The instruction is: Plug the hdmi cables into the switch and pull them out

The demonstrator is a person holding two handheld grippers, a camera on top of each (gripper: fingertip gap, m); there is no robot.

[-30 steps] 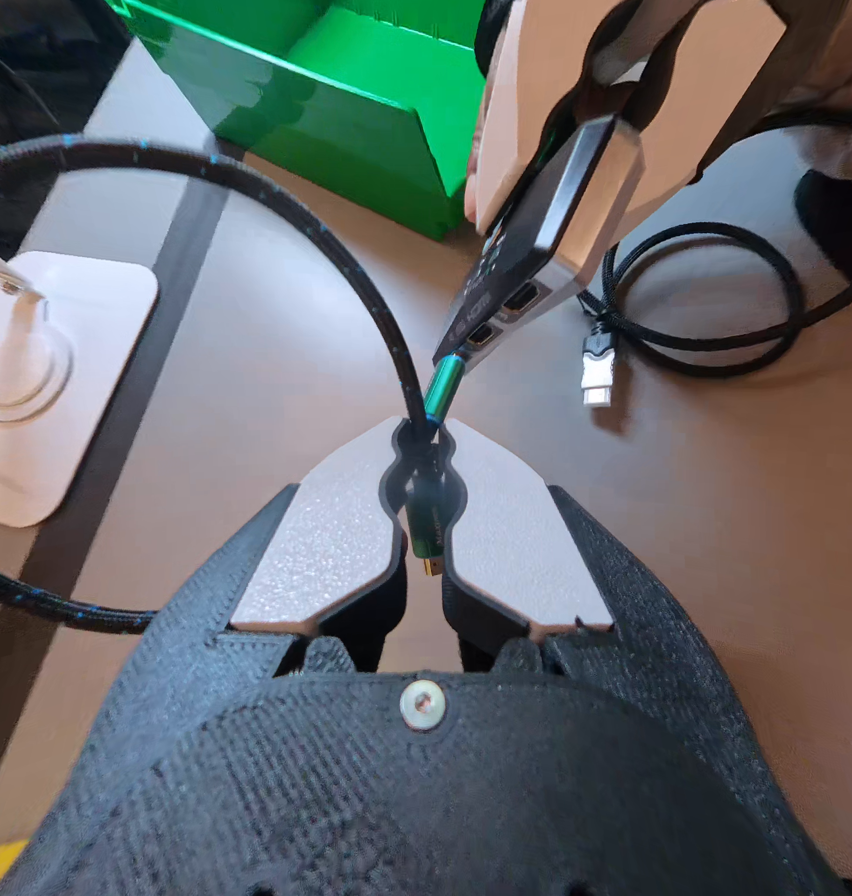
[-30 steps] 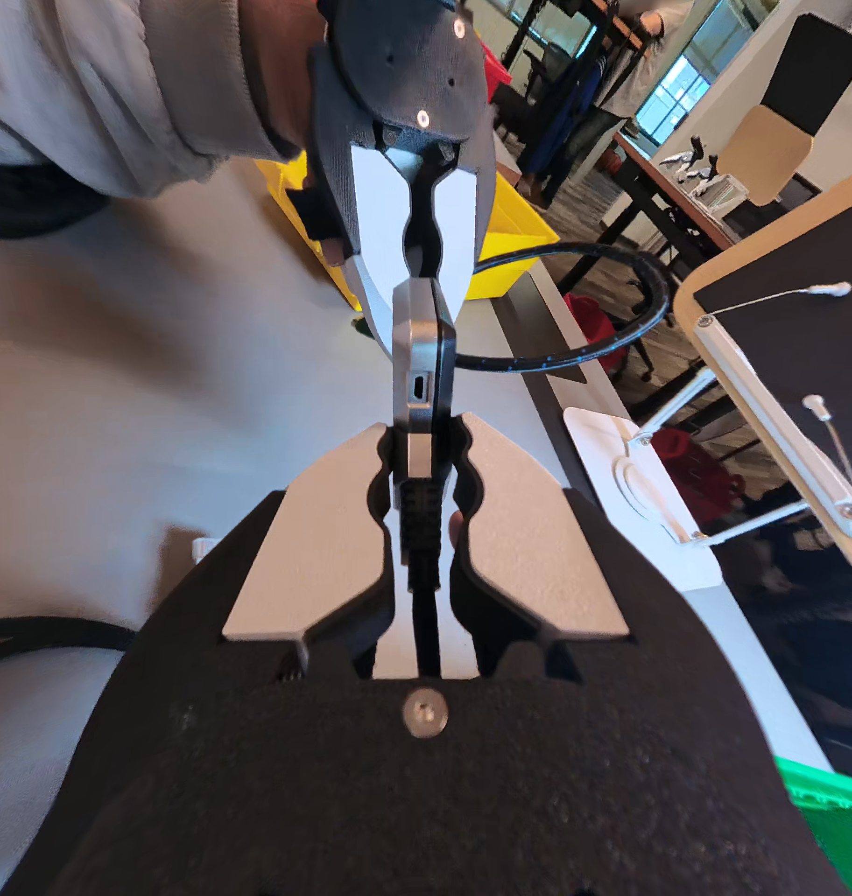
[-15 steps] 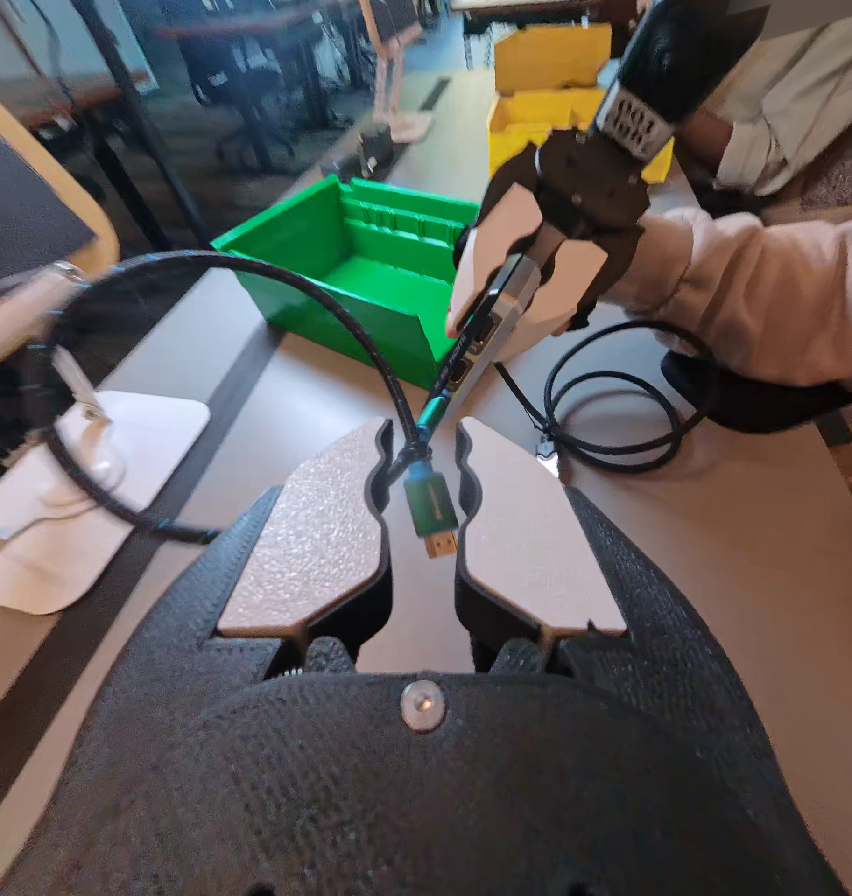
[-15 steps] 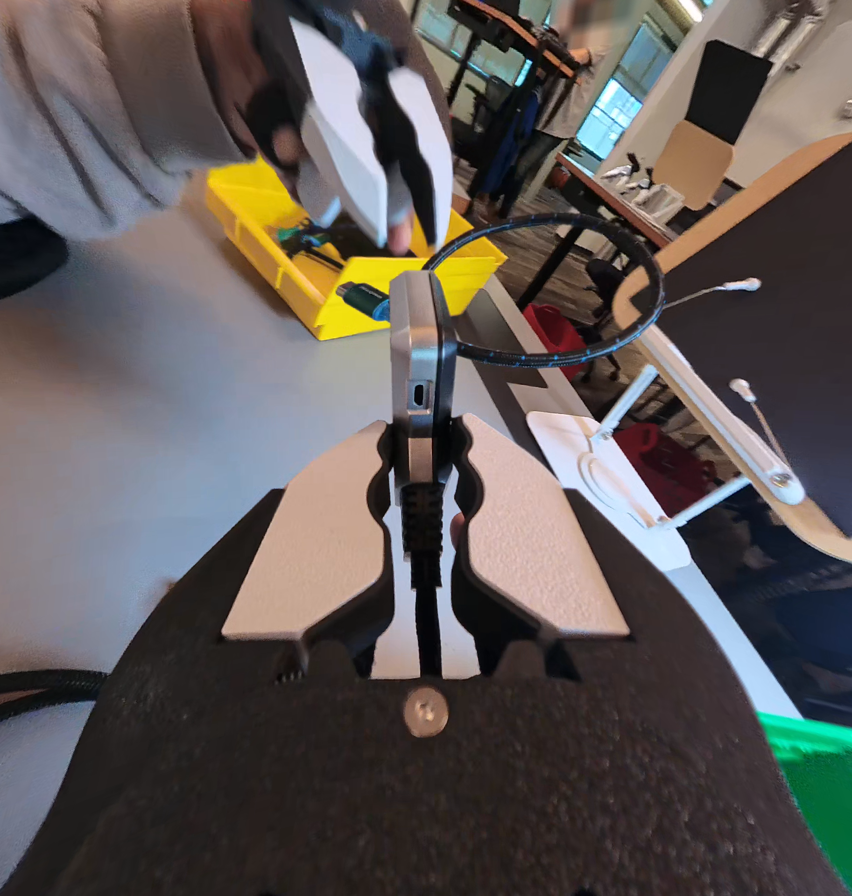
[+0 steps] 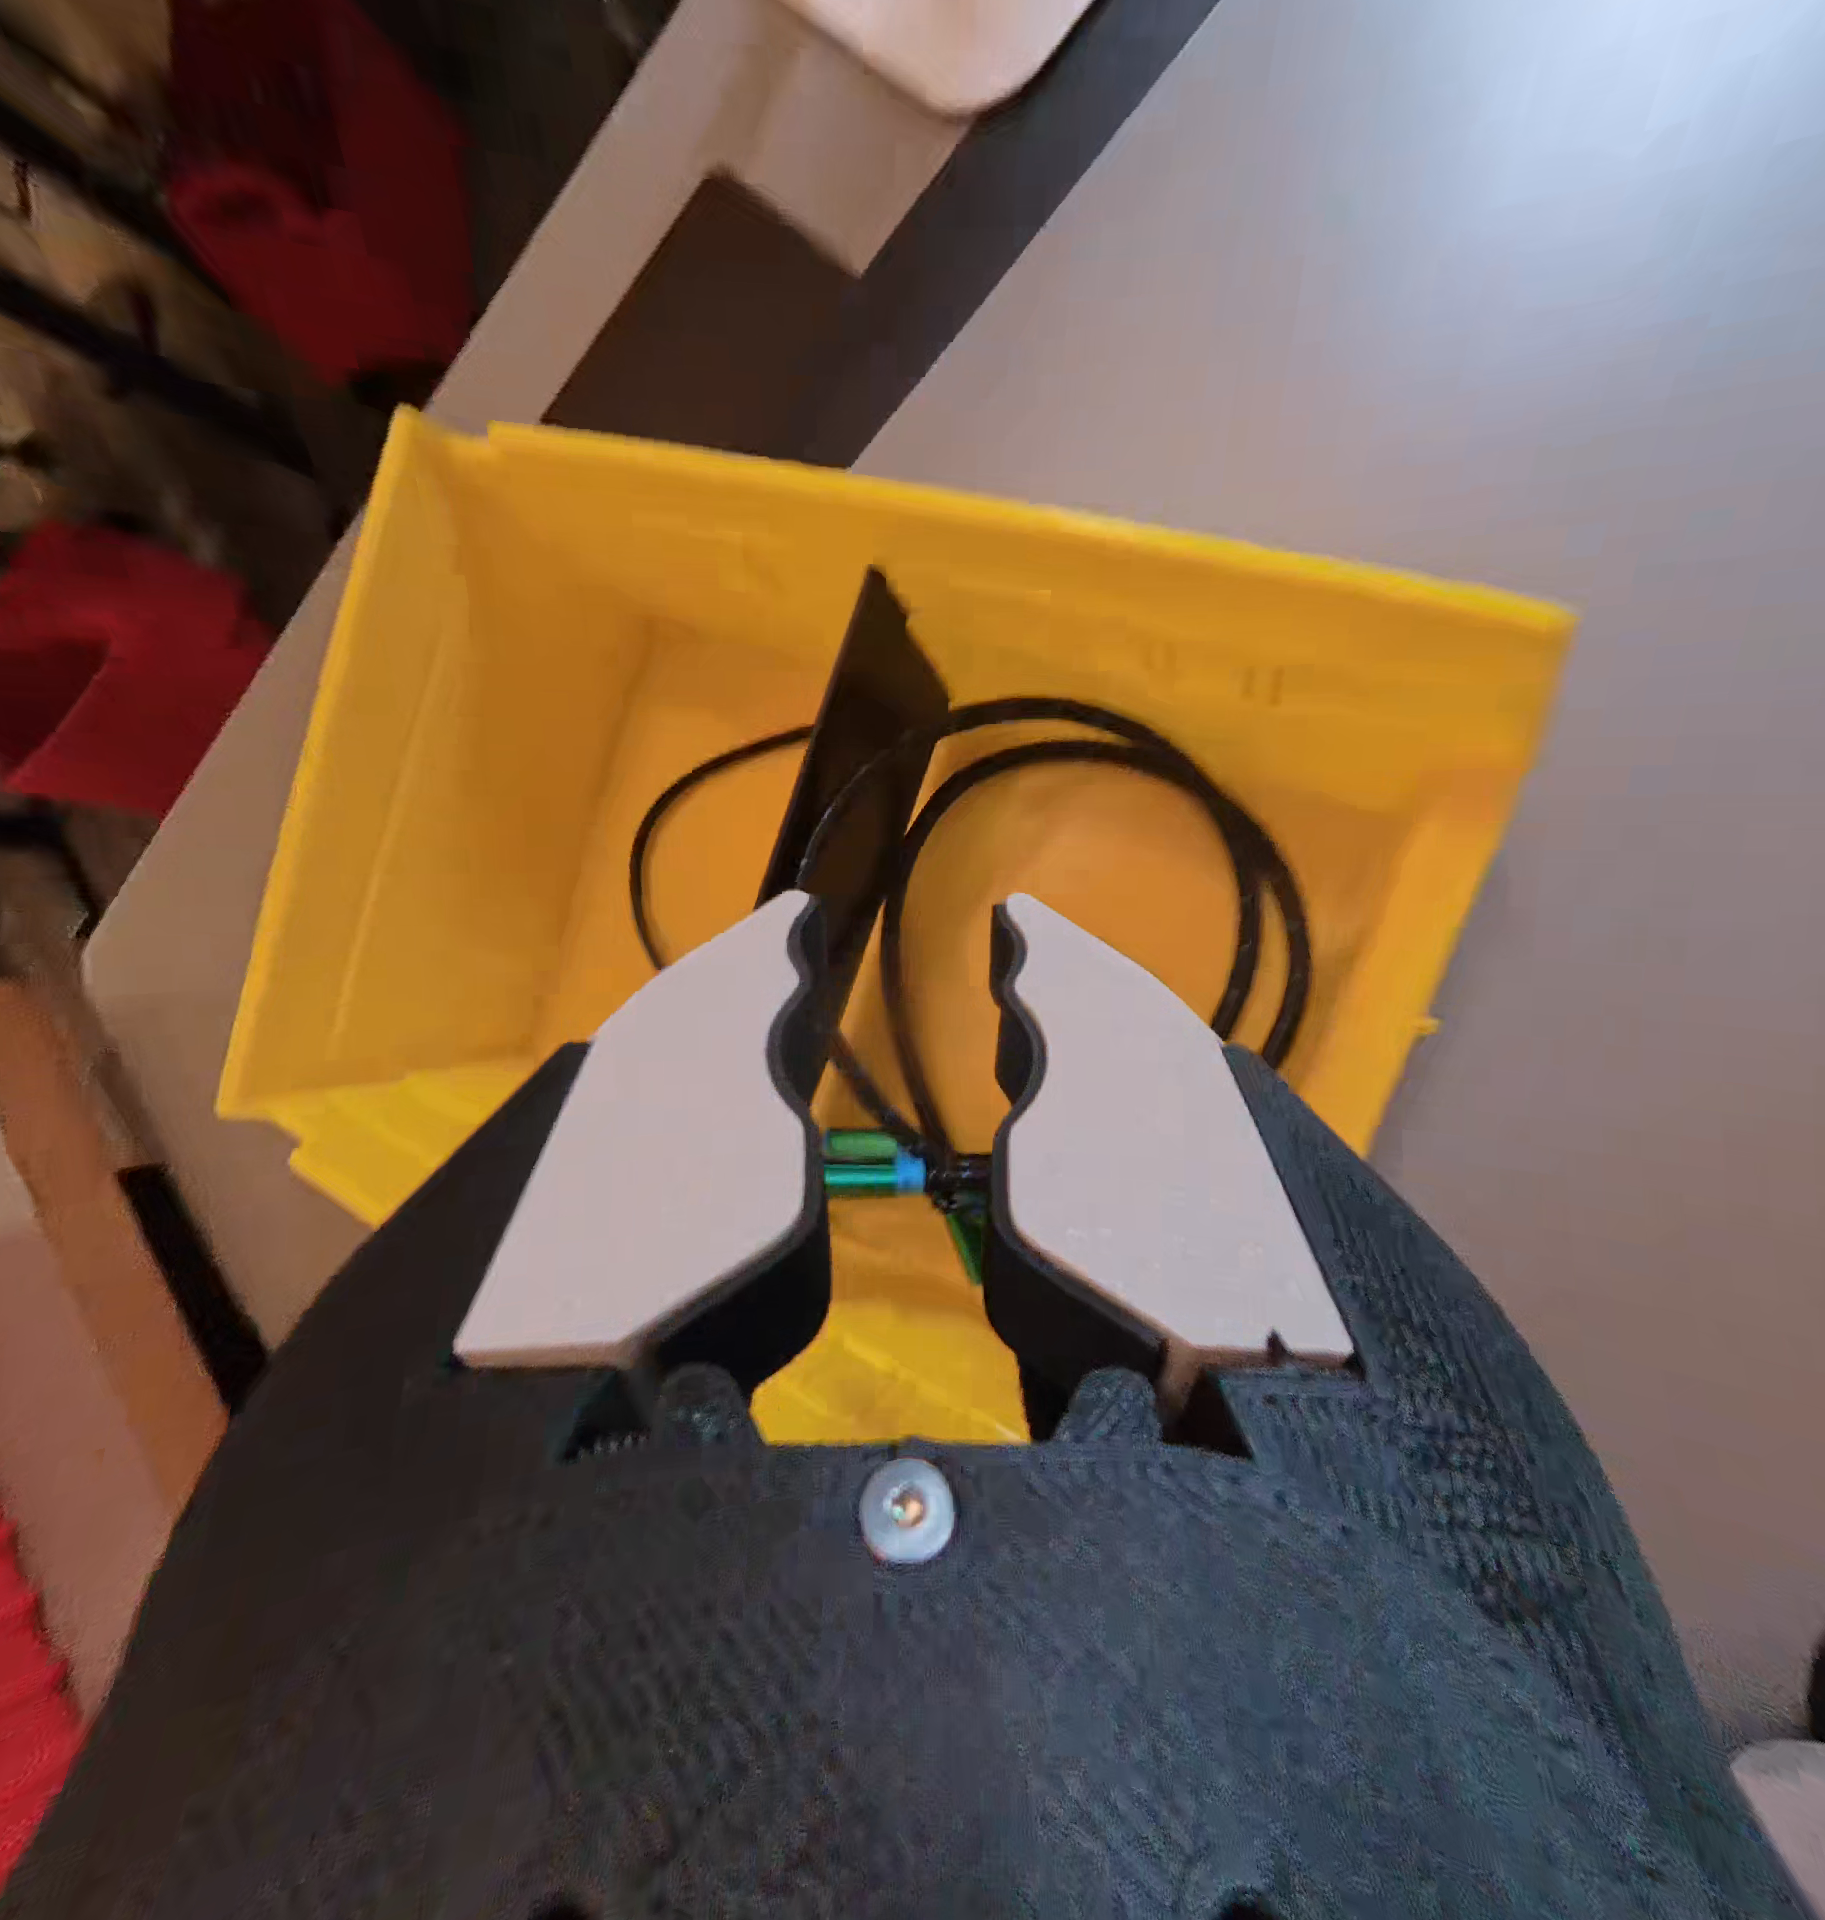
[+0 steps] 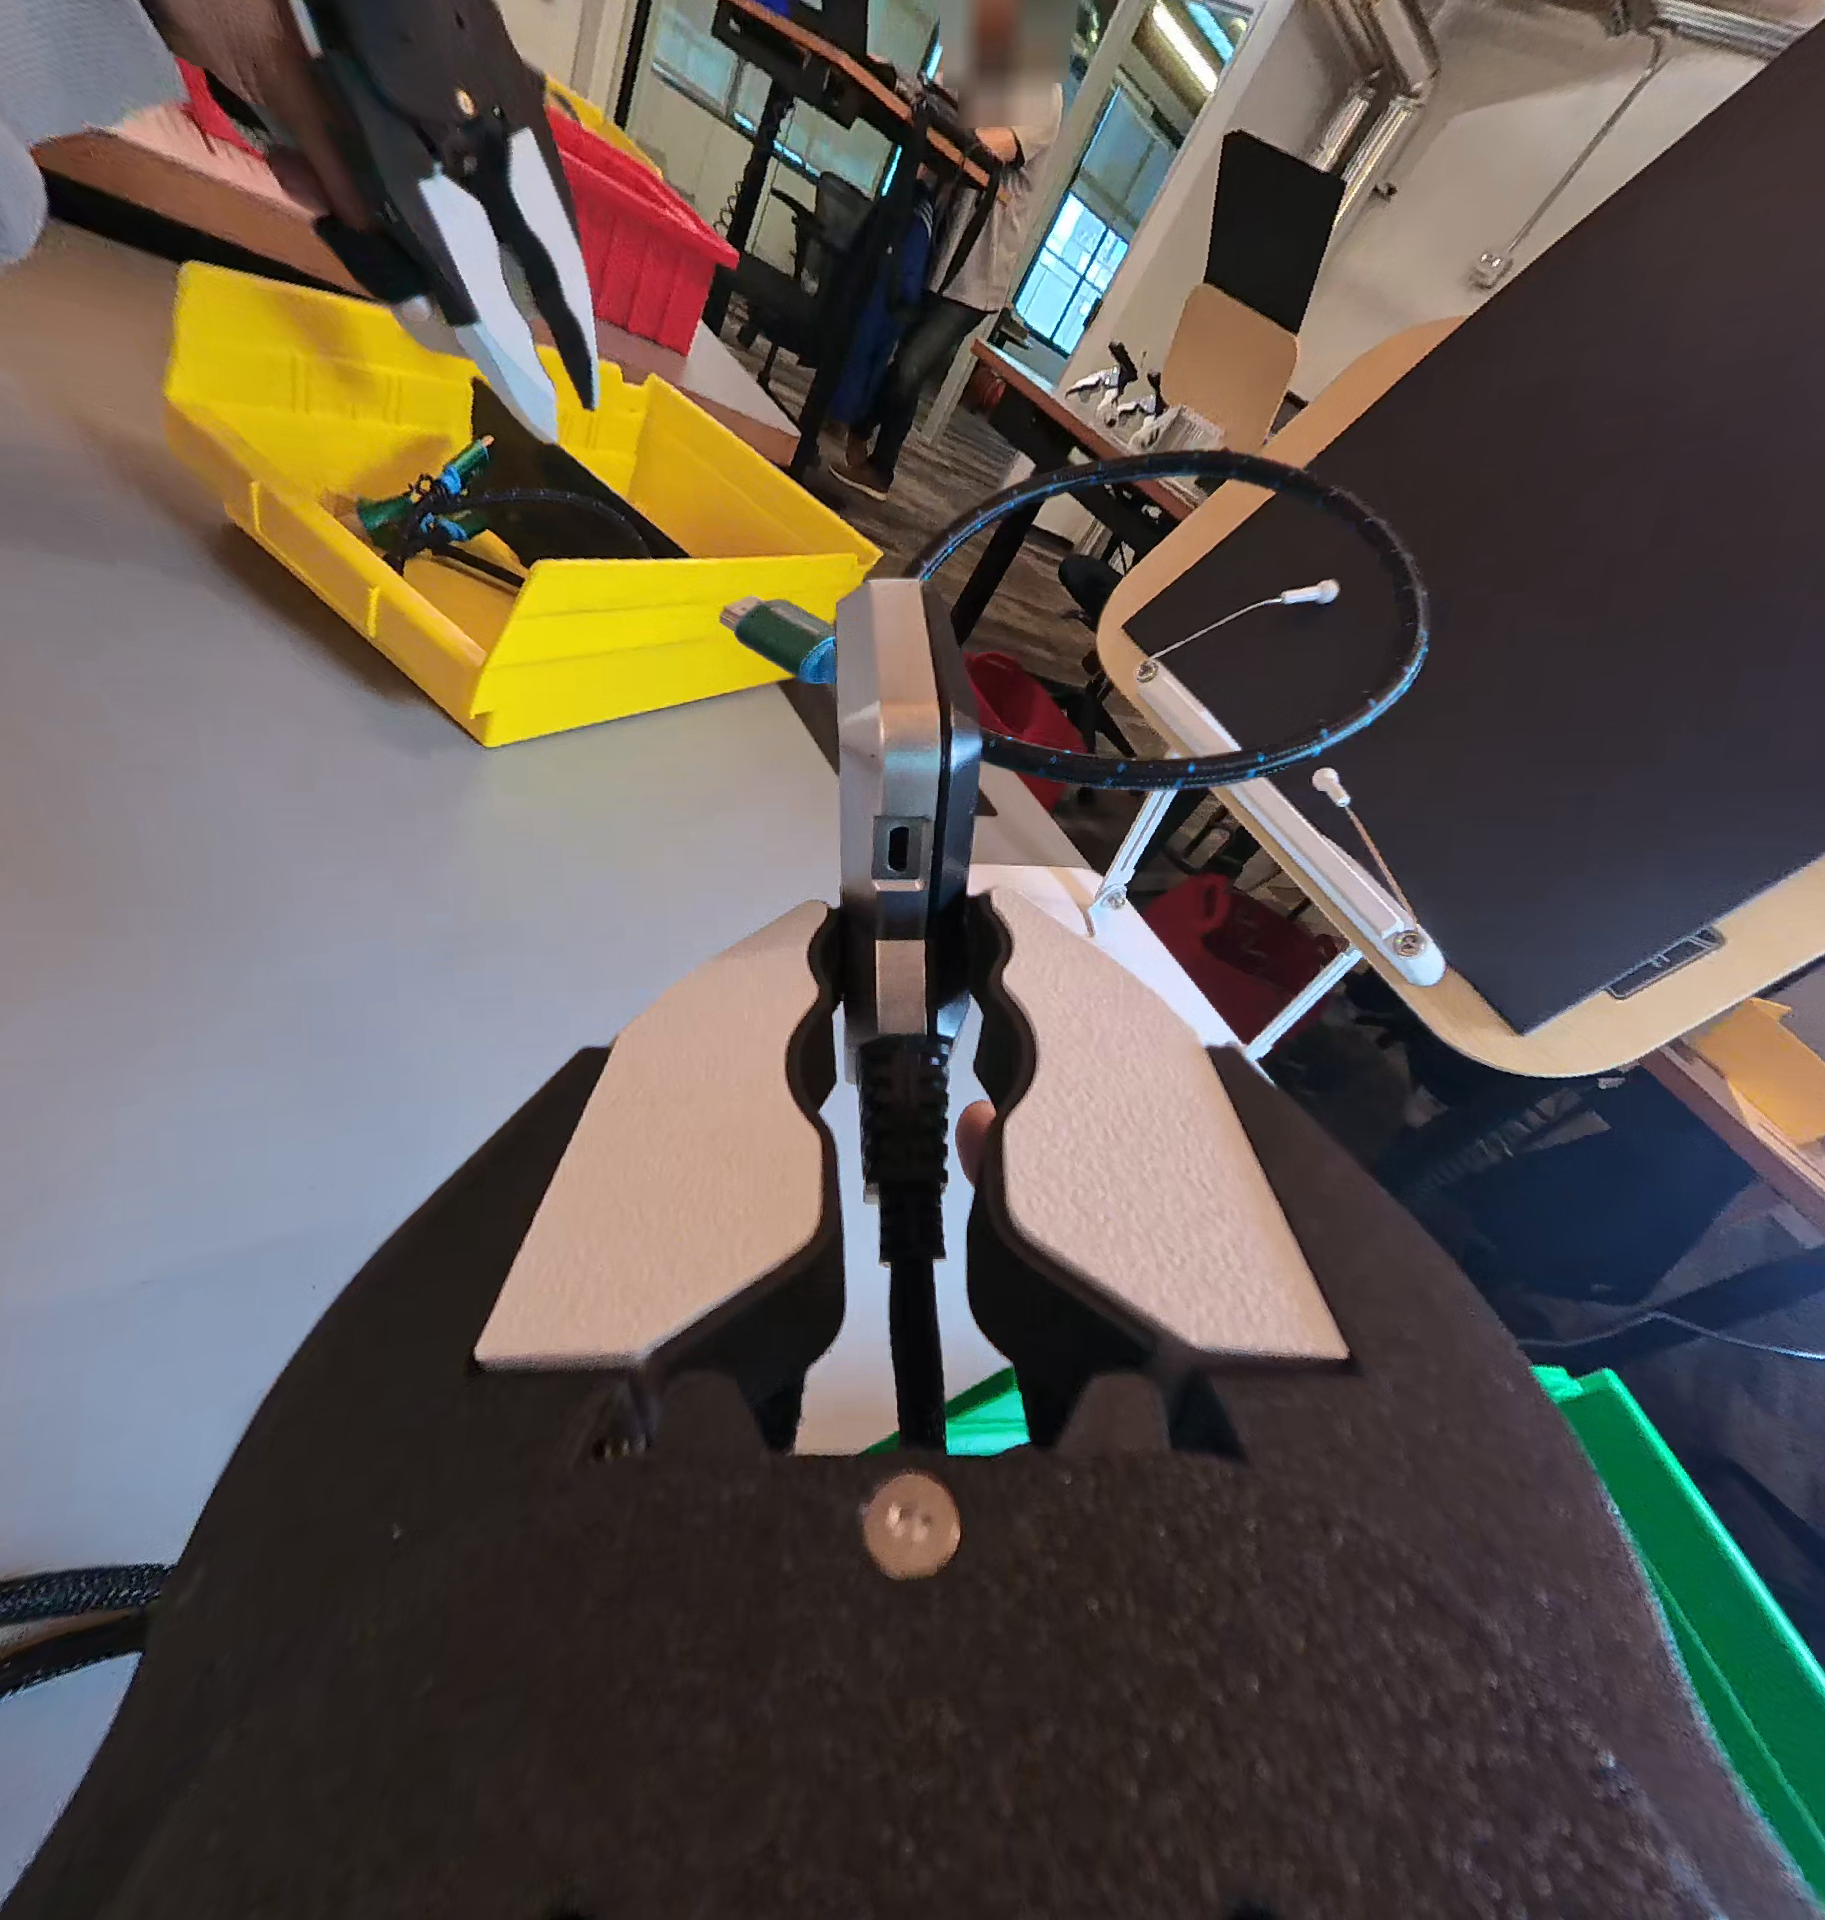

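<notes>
My right gripper point(image 6: 908, 914) is shut on the grey HDMI switch point(image 6: 892, 790), held edge-on above the table; its black pigtail point(image 6: 913, 1247) runs back between the jaws. A black braided cable point(image 6: 1407, 623) loops out from behind the switch, and its free green plug point(image 6: 778, 629) hangs beside the switch. Where its other end meets the switch is hidden. My left gripper point(image 5: 903, 914) is open and empty above the yellow bin point(image 5: 679, 488). The bin holds a coiled black cable point(image 5: 1272, 914) with green plugs point(image 5: 866, 1174). The left gripper also shows in the right wrist view point(image 6: 544, 384).
The yellow bin point(image 6: 617, 644) sits near the table's far edge. A green bin point(image 6: 1718, 1558) is at the lower right. A black board with a wooden rim point(image 6: 1614, 520) stands to the right. Red bins point(image 6: 648, 229) lie behind, and another black cable point(image 6: 46, 1600) at the lower left.
My left gripper opened, let go of the green plug and swung away to hover over the yellow bin. The right gripper still holds the switch, with the cable now hanging free.
</notes>
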